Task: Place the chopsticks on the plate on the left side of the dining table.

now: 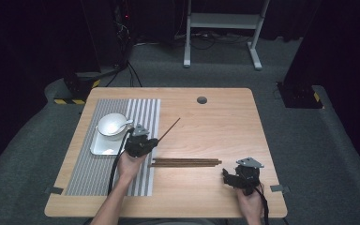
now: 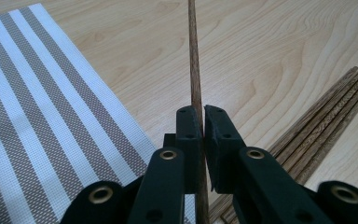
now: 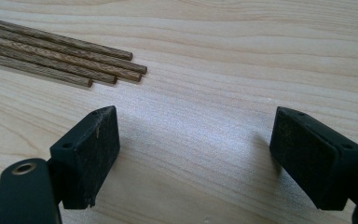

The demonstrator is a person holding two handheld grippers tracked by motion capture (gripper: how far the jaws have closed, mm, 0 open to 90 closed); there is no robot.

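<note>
**Left gripper clamps one chopstick, right gripper wide open**

Left gripper (image 1: 151,143) sits at the right edge of the striped mat (image 1: 93,173), jaws closed tight on a single chopstick (image 1: 168,130). Stick is pinched near one end; the rest runs up & to the right over bare table (image 1: 206,187) in the high view. In the left gripper view the same chopstick (image 2: 195,70) goes straight up between the two pads, w/ the mat (image 2: 42,116) to the left of it.

Remaining chopsticks (image 1: 185,162) lie bundled side by side on the table, approx. mid-table, just right of the mat & betw. the two grippers. Left gripper view shows them (image 2: 326,121) off to the right, apart from the held one.

Right gripper (image 1: 226,177) rests near the table's front right, jaws spread wide, nothing betw. them. Right gripper view: bundle ends (image 3: 116,70) lie ahead & to the left, not touching the pads.

Bowl w/ spoon (image 1: 113,125) sits on a white tray (image 1: 104,149) on the mat, just left of the left gripper
</note>
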